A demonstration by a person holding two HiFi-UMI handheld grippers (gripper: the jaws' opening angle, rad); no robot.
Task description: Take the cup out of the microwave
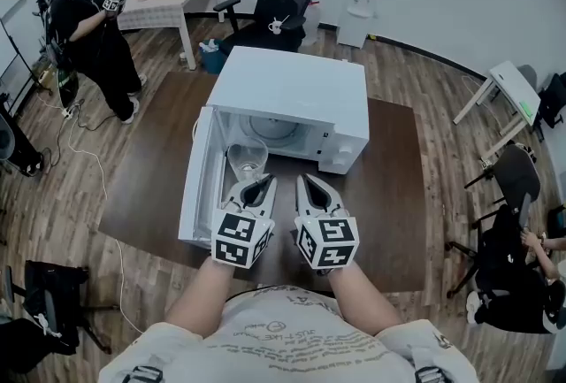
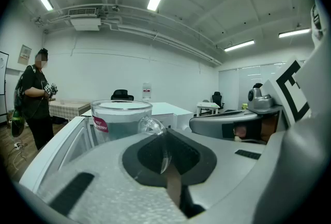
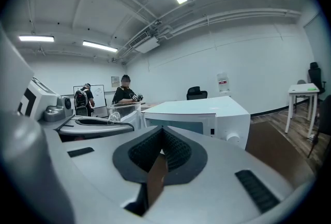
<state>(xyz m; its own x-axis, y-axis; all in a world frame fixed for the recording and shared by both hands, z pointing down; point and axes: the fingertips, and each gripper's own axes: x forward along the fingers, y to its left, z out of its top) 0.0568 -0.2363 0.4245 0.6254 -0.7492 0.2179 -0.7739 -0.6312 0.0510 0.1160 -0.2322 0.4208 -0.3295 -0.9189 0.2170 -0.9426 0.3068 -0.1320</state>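
Now your left claw (image 1: 262,185) is pinched shut on the thin clear handle (image 2: 151,125) of the cup (image 1: 248,157). The cup stands upright right at the mouth of the microwave (image 1: 292,94). It is between the open door (image 1: 196,187) and the inside of the oven, a little left of the middle of the worktop (image 1: 389,195). I cannot tell if its bottom is resting on anything. Your right claw (image 1: 307,180) is closed with nothing in it, just beside the left one.

I think the cup is nearly out, so this step is about bringing it clear.

- Pull it straight back toward the near edge of the worktop. Go slowly.
- Keep the cup upright, in case there is something in it.
- You only hold it by the handle, and the handle looks smooth. The cup could swing or slip, so do not jerk or twist your hand.
- The door is close on the left side, so watch that the cup does not bump it.
- Keep the right claw out of the way.
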